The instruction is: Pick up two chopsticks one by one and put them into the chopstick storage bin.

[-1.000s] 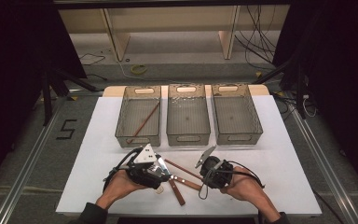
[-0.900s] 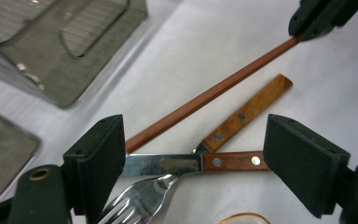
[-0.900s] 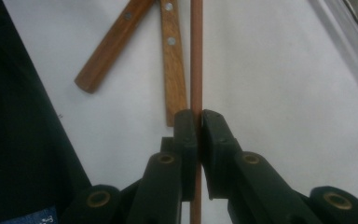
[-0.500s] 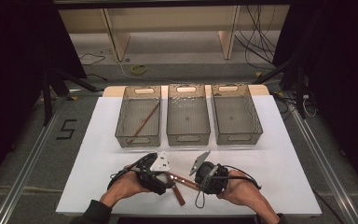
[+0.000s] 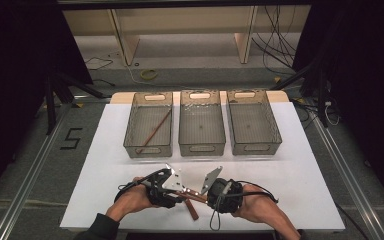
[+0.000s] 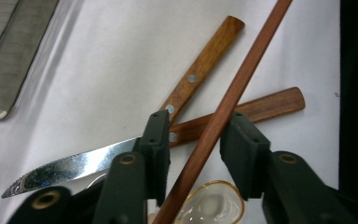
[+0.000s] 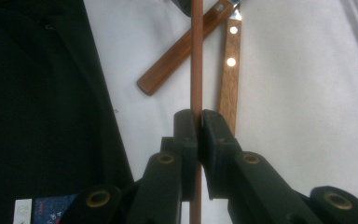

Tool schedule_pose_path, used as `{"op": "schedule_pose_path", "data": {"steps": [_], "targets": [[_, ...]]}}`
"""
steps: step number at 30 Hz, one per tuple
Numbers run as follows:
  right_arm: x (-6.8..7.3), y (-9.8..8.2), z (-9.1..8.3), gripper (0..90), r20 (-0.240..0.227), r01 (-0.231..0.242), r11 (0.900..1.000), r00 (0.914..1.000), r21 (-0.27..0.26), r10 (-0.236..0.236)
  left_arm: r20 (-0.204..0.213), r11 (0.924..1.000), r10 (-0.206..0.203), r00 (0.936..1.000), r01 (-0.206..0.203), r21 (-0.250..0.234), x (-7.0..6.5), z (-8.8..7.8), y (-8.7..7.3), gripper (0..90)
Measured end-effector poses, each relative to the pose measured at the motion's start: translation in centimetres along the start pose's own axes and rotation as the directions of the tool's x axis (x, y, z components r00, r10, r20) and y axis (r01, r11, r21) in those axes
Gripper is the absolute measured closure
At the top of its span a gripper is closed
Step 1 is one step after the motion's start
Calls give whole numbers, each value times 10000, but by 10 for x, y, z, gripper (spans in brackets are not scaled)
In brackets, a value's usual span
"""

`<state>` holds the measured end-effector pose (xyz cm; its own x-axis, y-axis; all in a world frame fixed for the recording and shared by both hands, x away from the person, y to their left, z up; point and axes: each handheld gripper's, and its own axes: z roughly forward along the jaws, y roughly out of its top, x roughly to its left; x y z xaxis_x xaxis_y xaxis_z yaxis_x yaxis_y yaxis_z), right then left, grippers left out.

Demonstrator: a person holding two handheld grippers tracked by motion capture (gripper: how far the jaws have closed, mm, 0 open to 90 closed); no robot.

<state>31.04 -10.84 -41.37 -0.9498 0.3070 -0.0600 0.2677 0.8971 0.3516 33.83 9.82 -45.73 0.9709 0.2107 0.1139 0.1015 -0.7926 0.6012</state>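
1. Wooden chopstick (image 7: pixel 196 56), thin and reddish-brown, pinched between the pressed-together jaws of the right tool (image 7: pixel 198 122), running straight out past their tips.
2. Same chopstick (image 6: pixel 223 109) passing slantwise through the gap of the left tool (image 6: pixel 196 140); jaws just been closing, still spread wider than the stick, left pad just beside it, right pad apart from it.
3. Under the stick on the white worktop (image 5: pixel 290 170): two wooden-handled knives (image 6: pixel 200 74) with riveted handles, crossed over each other, one steel blade (image 6: pixel 70 170) pointing off to the left in the left gripper view.
4. Close by the left tool's jaws, a clear glassy rounded piece (image 6: pixel 209 205), kind not discernible.
5. From above, both tools facing each other at the near edge of the worktop, left tool (image 5: pixel 172 187) and right tool (image 5: pixel 205 190) close together, stick spanning between them.
6. Farther back, three grey bins (image 5: pixel 202 146) side by side; in the left one, another chopstick (image 5: pixel 154 132) lying slantwise.
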Motion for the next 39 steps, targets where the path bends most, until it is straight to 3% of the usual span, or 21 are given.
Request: {"op": "schedule_pose_path", "data": {"steps": [13, 19, 24, 29, 36, 39], "targets": [[-3, -5, 1, 844, -102, 779, 9970, 9969, 19, -779, 656, 9963, 767, 9949, -790, 334, -8, 0, 2, 763], [-12, -8, -1, 800, 232, 551, 9983, 9982, -164, -548, 1010, 9970, 701, 9924, -730, 257, -10, -1, 4, 819], [-21, -9, -11, 607, 565, -328, 9966, 9977, -756, 371, 342, 9999, -70, 9994, 66, 127, -2, -6, 1, 827], [-29, -13, -20, 492, 550, -817, 9811, 9942, -1753, 926, -260, 9950, -1002, 9946, 1001, -44, 11, -13, -7, 827], [-35, -22, -21, 408, 703, -1526, 9523, 9817, -2644, 1768, -984, 9749, -2222, 9700, 2195, -381, 24, -20, -15, 826], [-35, -27, -21, 394, 631, -1781, 9270, 9757, -3302, 2099, -1200, 9668, -2543, 9597, 2492, -556, 29, -24, -19, 827]]}}
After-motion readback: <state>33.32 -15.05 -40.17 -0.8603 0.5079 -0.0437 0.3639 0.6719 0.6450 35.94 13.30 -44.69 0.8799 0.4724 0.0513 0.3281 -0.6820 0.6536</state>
